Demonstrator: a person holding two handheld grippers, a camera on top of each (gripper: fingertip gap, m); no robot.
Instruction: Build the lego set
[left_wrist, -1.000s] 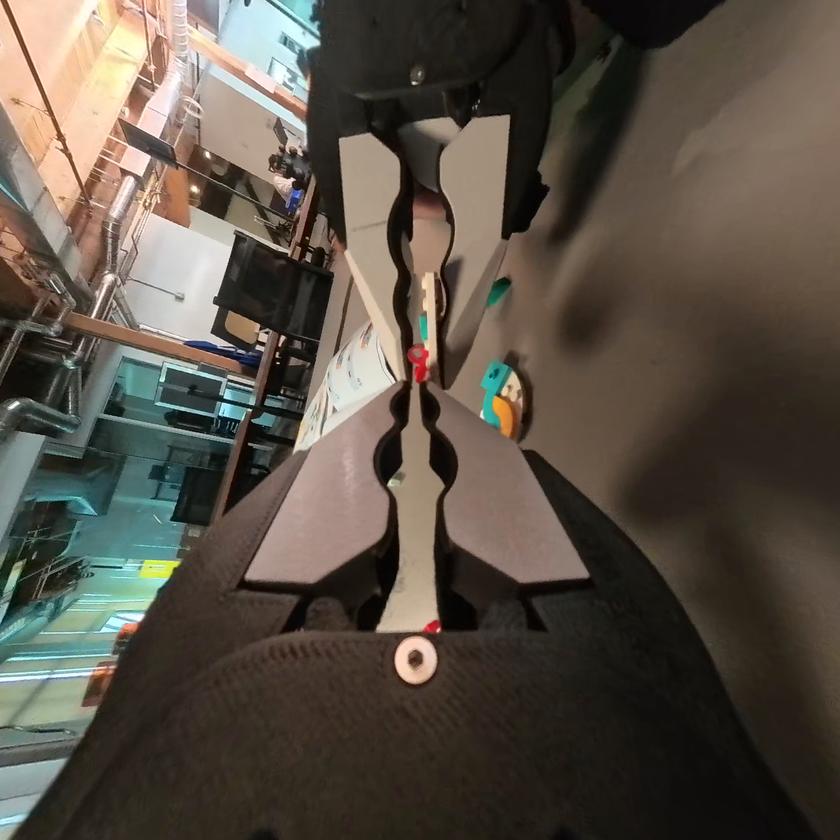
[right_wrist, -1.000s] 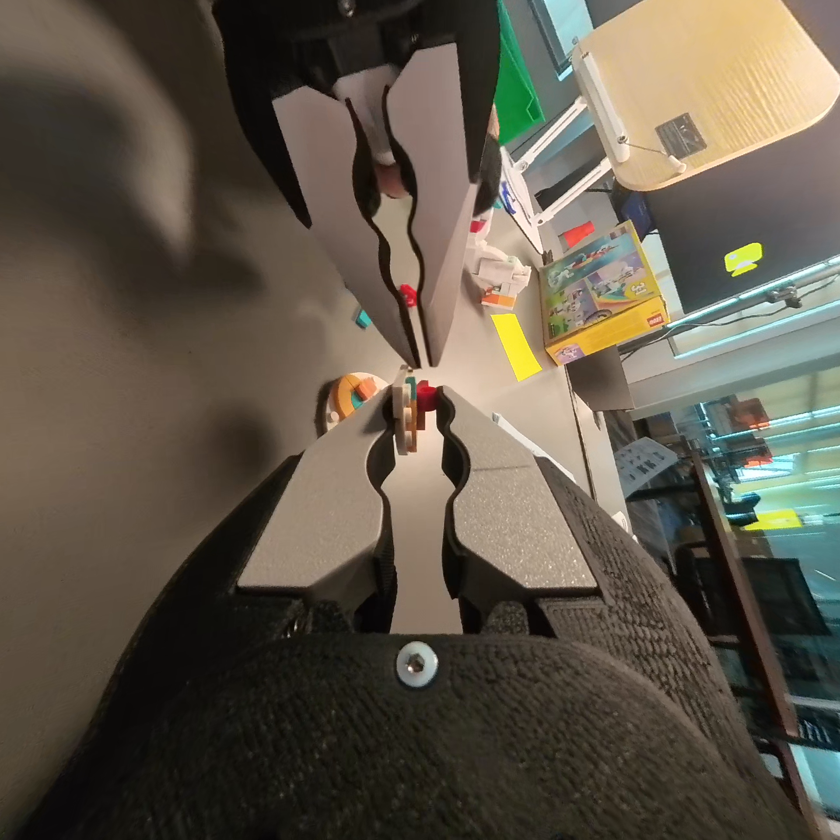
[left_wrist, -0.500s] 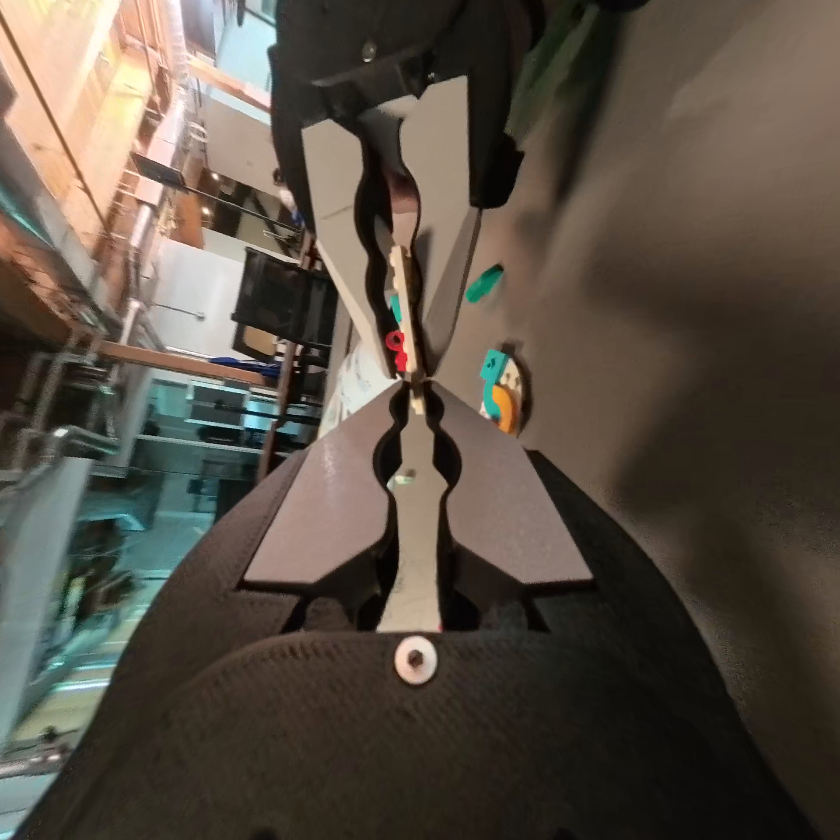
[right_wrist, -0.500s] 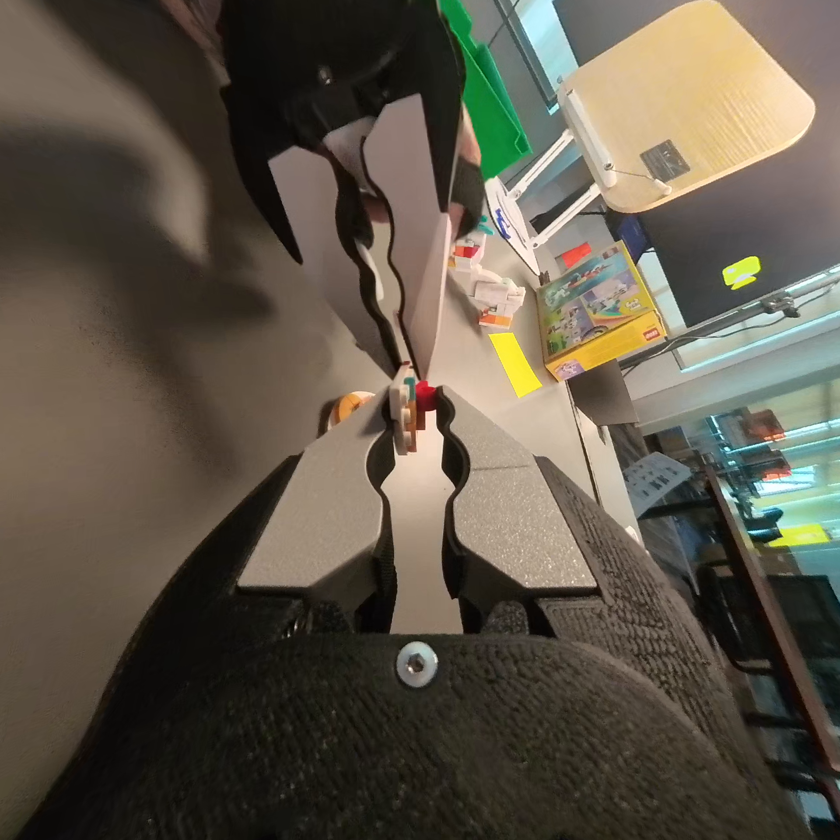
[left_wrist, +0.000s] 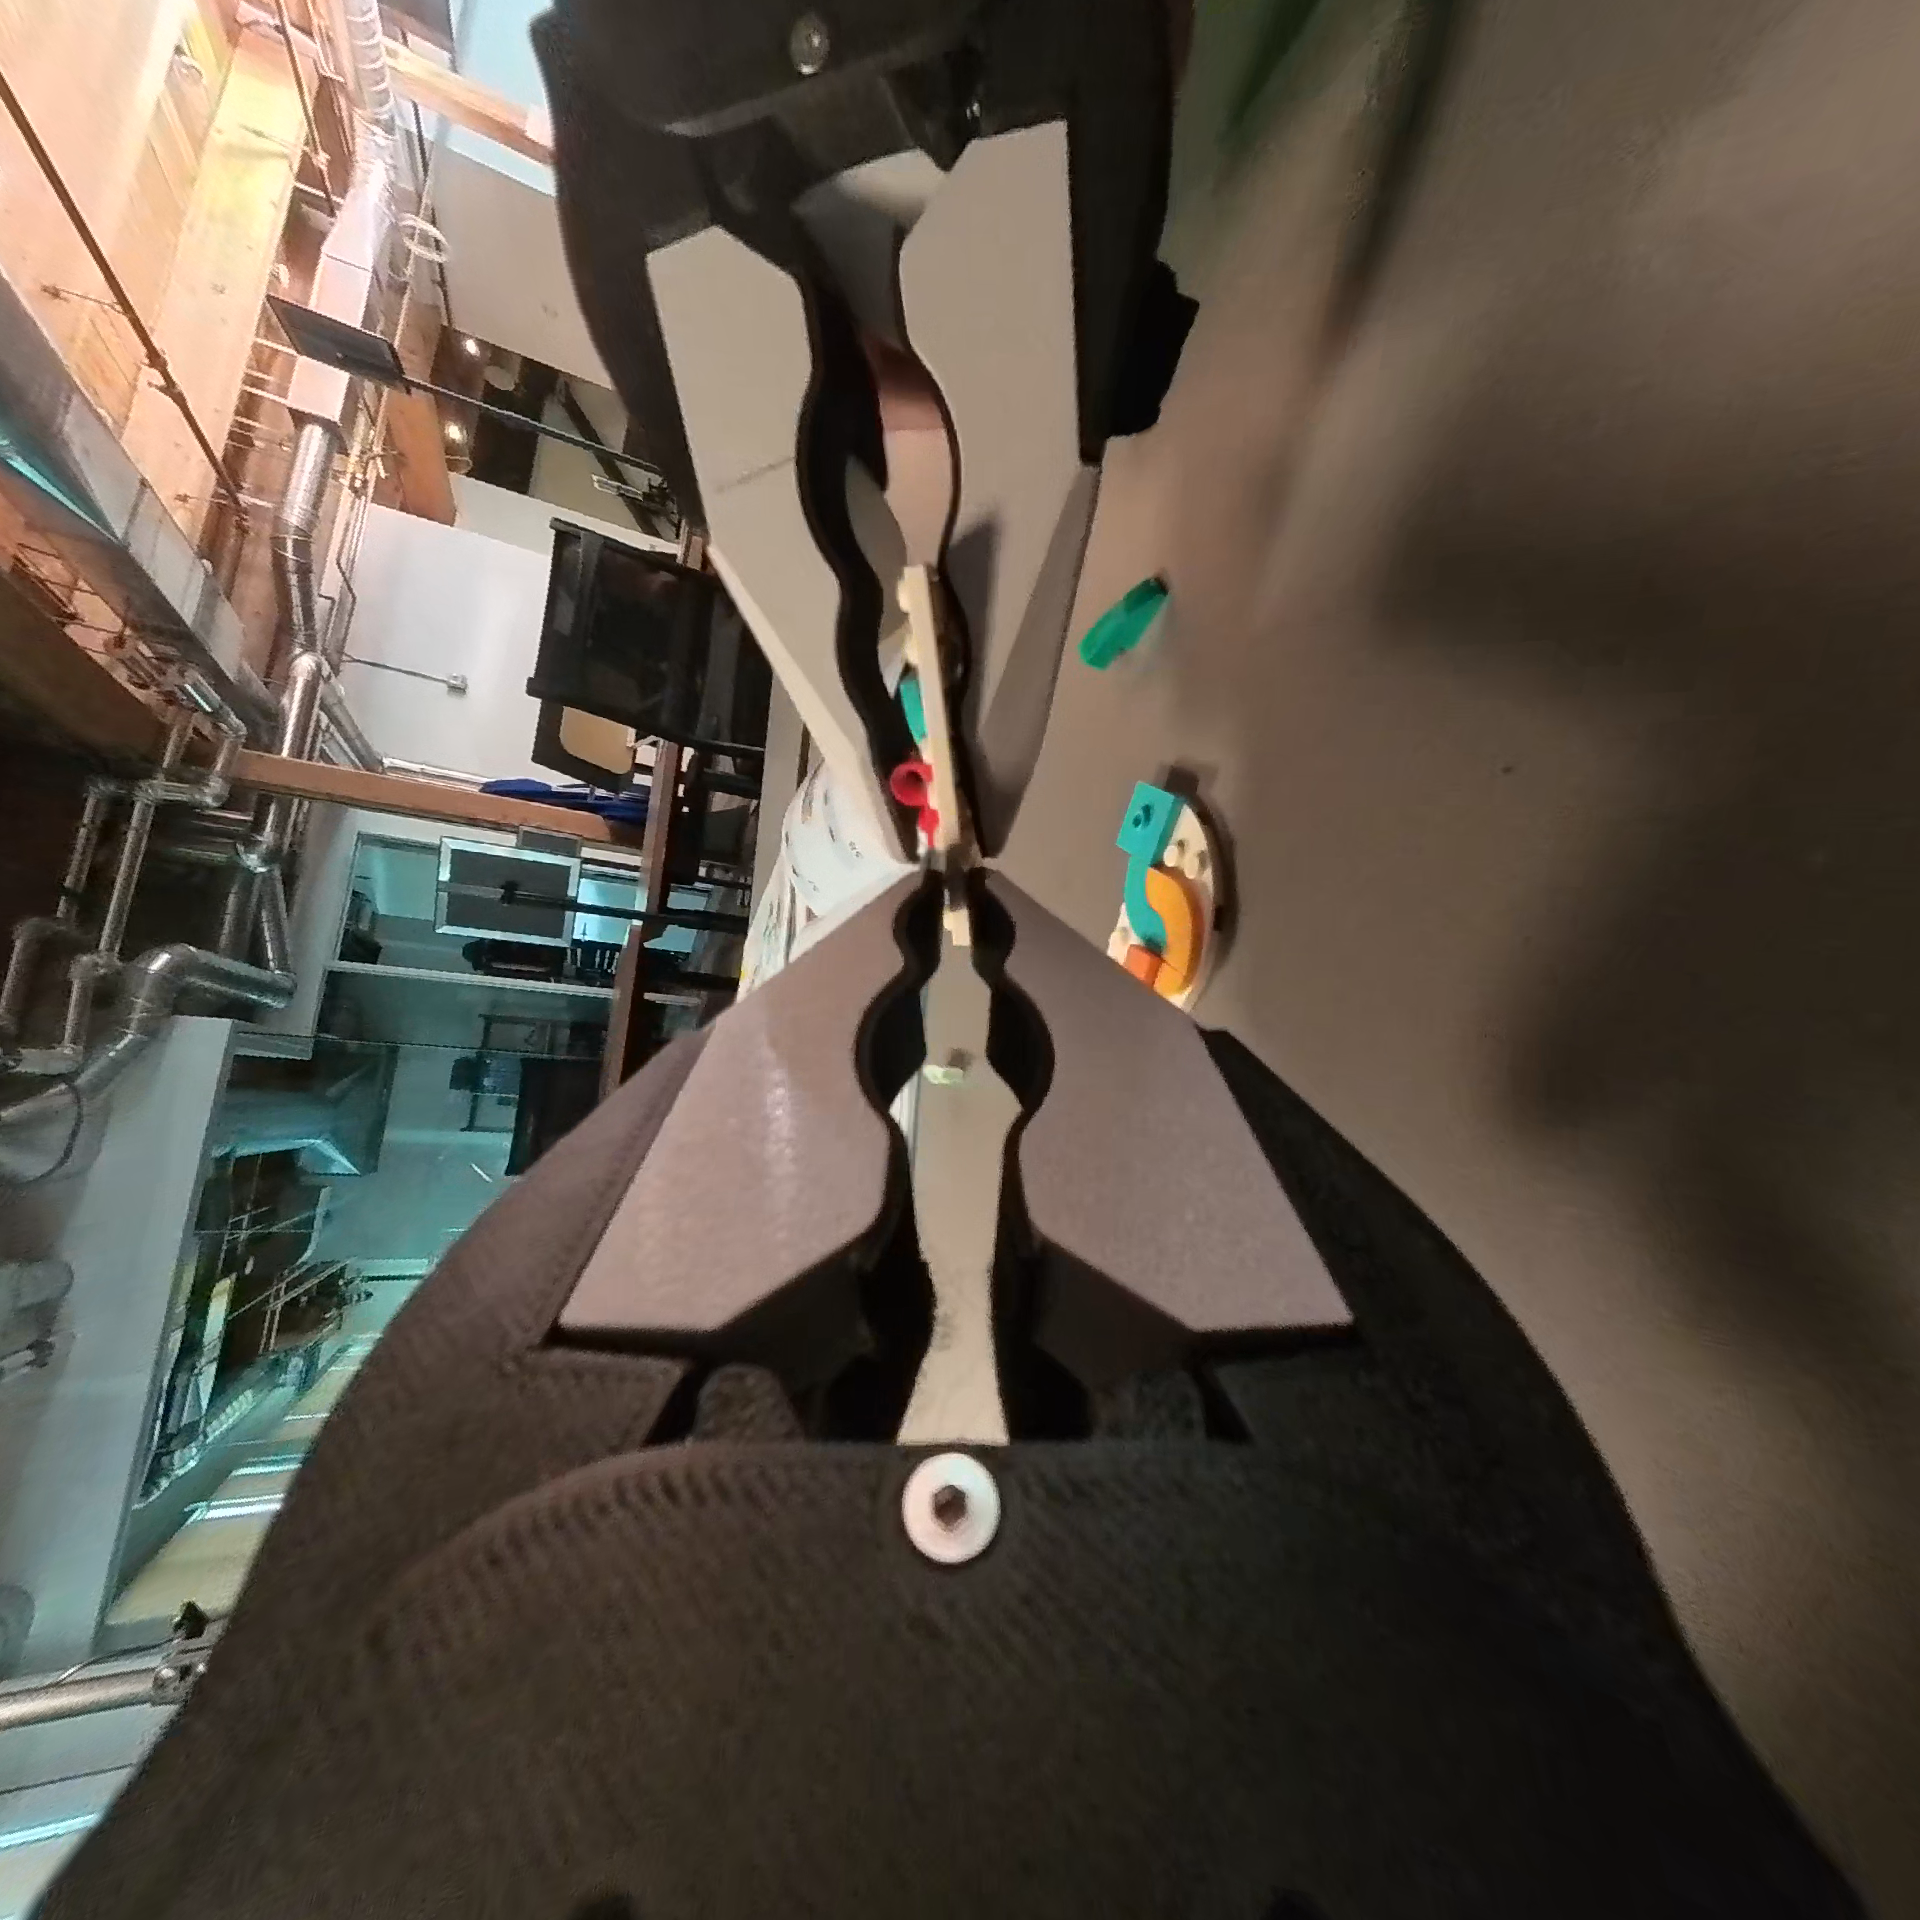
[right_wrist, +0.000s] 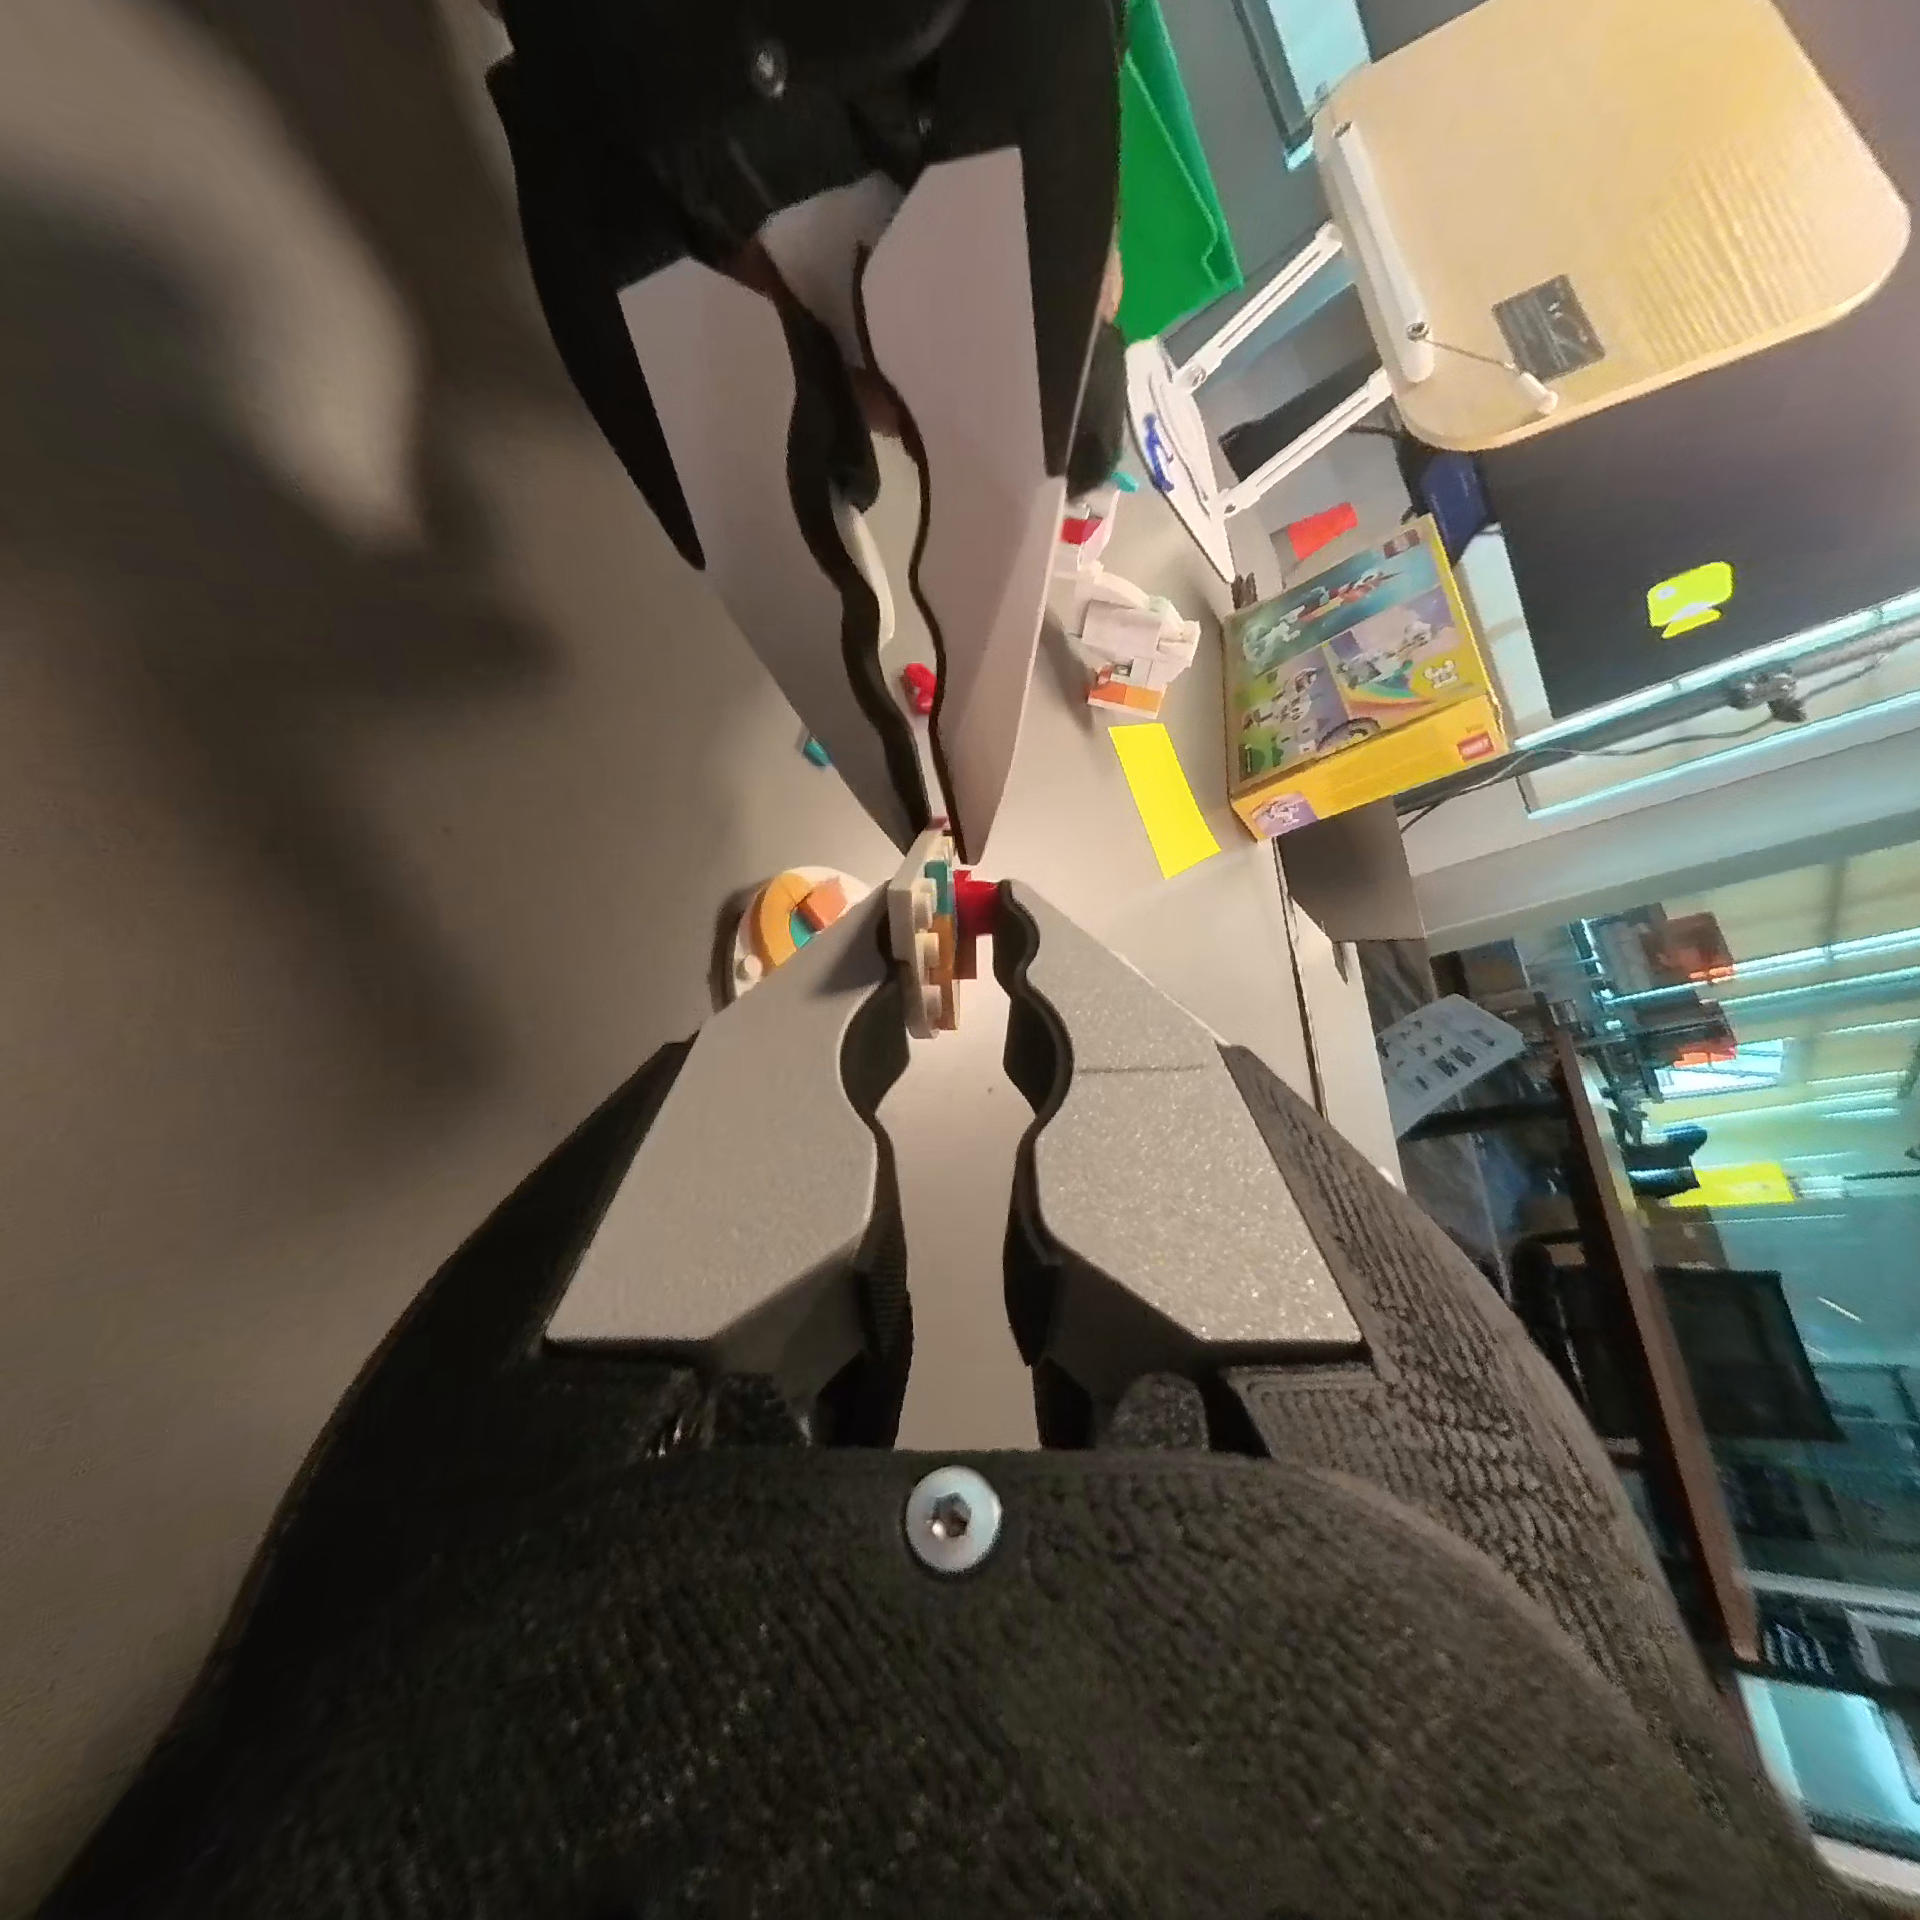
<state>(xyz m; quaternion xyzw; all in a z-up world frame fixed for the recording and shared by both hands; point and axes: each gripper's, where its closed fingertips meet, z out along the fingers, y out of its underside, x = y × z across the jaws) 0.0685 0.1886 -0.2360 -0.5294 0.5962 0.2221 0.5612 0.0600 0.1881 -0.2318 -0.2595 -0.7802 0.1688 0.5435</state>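
Observation:
A small lego assembly (right_wrist: 928, 940), a cream plate with teal, orange and red pieces, is held up above the grey table (right_wrist: 312, 831). My right gripper (right_wrist: 945, 920) is shut on it. My left gripper (left_wrist: 951, 883) faces it tip to tip and is shut on the end of the same plate (left_wrist: 935, 717). In the right wrist view the left gripper (right_wrist: 943, 836) comes down from the top. A round white lego build (left_wrist: 1169, 904) with orange and teal arches lies on the table beside them, and it also shows in the right wrist view (right_wrist: 779, 914).
A loose teal piece (left_wrist: 1122, 634) lies on the table. Farther back are a white lego model (right_wrist: 1127, 623), a yellow slip (right_wrist: 1164, 800), a yellow lego box (right_wrist: 1351, 675) and a green sheet (right_wrist: 1174, 187). A printed booklet (left_wrist: 821, 831) lies behind the grippers. Both grippers' tips are close together, under 4 cm apart.
The two grippers have closed the small gap between them. The left gripper's tips now sit on the end of the plate that the right gripper holds.

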